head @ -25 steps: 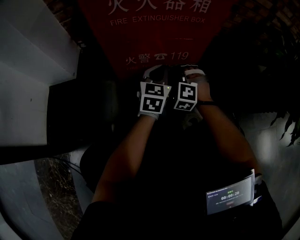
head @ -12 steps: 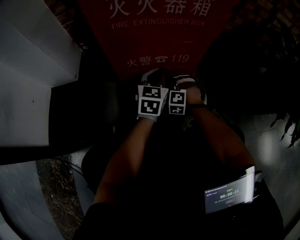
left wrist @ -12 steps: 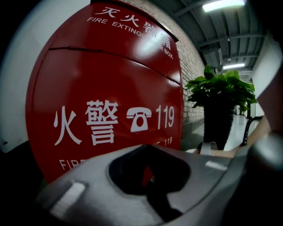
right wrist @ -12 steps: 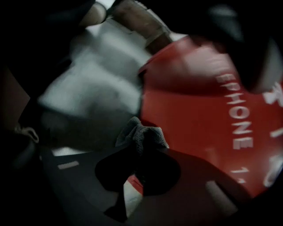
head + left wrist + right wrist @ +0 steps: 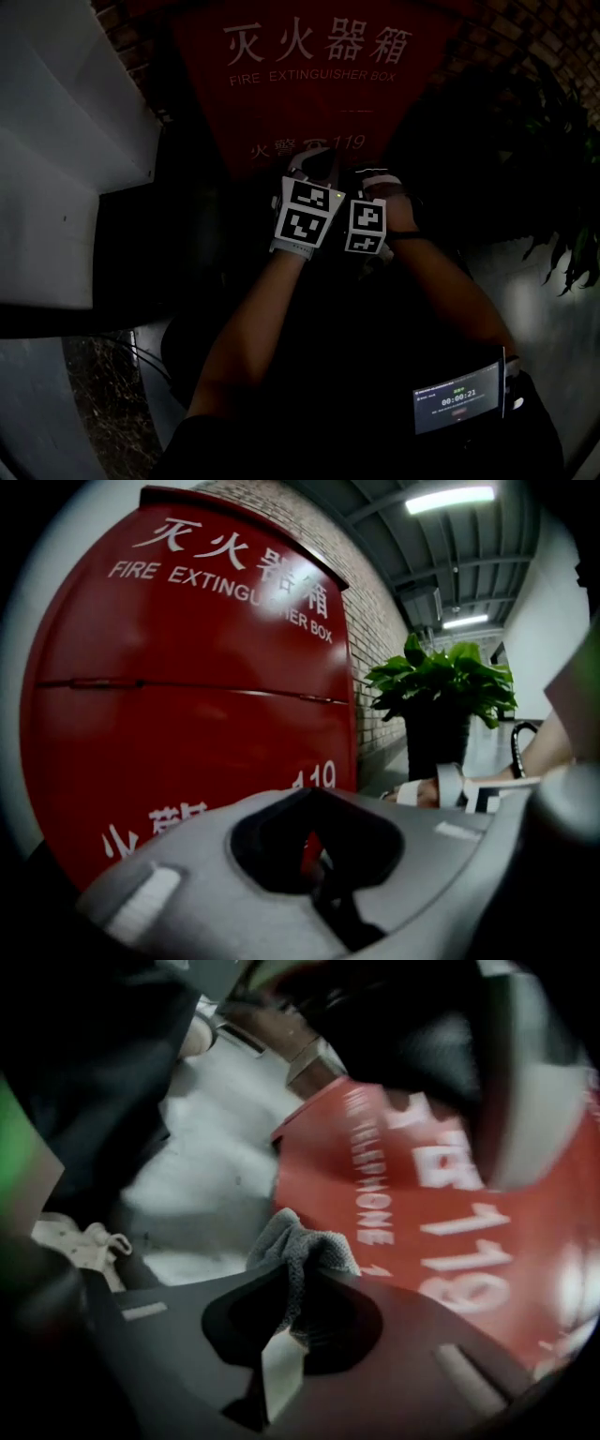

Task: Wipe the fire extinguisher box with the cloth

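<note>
We face the glossy red fire extinguisher box (image 5: 309, 103), its front smooth with white lettering. Our right tool (image 5: 281, 1330) is clamped on the grey, knit-textured cloth (image 5: 305, 1246), which is bunched up near the box's lower front. Our left tool (image 5: 314, 860) is pressed together, empty. Both tools sit closer to the "119" print than half a second ago.

Head view was very dim and underexposed. Left gripper view was bright, lit by ceiling strip lights (image 5: 453, 499), with soft glare on the fire extinguisher box (image 5: 187, 714). Right gripper view was motion-blurred, only the cloth (image 5: 302, 1249) fairly sharp. Fisheye corners were dark.
</note>
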{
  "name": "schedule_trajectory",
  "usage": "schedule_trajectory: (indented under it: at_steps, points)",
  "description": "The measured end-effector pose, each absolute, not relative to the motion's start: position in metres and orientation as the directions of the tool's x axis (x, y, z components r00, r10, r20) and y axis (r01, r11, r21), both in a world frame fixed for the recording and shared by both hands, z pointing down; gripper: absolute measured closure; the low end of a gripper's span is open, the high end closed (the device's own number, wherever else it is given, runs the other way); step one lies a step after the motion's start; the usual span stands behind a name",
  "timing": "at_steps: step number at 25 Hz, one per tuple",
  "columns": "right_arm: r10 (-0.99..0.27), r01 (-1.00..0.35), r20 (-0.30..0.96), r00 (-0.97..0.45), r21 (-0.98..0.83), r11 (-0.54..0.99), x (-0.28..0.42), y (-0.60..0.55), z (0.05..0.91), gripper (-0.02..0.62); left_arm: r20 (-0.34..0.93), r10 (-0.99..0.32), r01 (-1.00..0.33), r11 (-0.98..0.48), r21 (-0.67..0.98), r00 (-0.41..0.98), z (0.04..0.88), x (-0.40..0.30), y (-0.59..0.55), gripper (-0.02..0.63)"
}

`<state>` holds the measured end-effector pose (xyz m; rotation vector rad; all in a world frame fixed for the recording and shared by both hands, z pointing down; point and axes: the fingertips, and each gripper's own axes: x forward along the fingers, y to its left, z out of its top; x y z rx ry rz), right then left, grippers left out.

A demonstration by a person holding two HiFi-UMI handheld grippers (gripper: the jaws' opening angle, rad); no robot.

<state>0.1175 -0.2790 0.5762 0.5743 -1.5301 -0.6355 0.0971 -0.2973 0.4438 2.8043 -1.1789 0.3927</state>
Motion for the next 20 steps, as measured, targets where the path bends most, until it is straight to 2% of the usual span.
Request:
schedule_trajectory:
  at_steps: [3, 9, 14, 20]
  points:
    - [-0.771, -0.055, 0.633, -0.064, 0.769, 0.636, 0.135, -0.284, 0.511, 0.565, 0.259, -0.664, -0.685, -0.729, -0.016, 0.701, 0.419, 0.107, -0.291, 0.604]
    - [-0.923, -0.161, 0.382, -0.056, 0.908, 0.386, 0.17, -0.292, 0.349, 0.563, 0.172, -0.648, -0.657, -0.754, -0.007, 0.742, 0.357, 0.119, -0.274, 0.604]
    - [-0.979, -0.13, 0.202, -0.039, 0.97, 0.205, 0.175, -0.291, 0.239, 0.565, 0.114, -0.619, -0.618, -0.785, -0.047, 0.777, 0.321, 0.128, -0.252, 0.604]
    - [-0.991, -0.098, 0.125, -0.041, 0.987, 0.128, 0.17, -0.304, 0.183, 0.565, 0.075, -0.689, -0.672, -0.721, -0.169, 0.721, 0.283, 0.131, -0.239, 0.604]
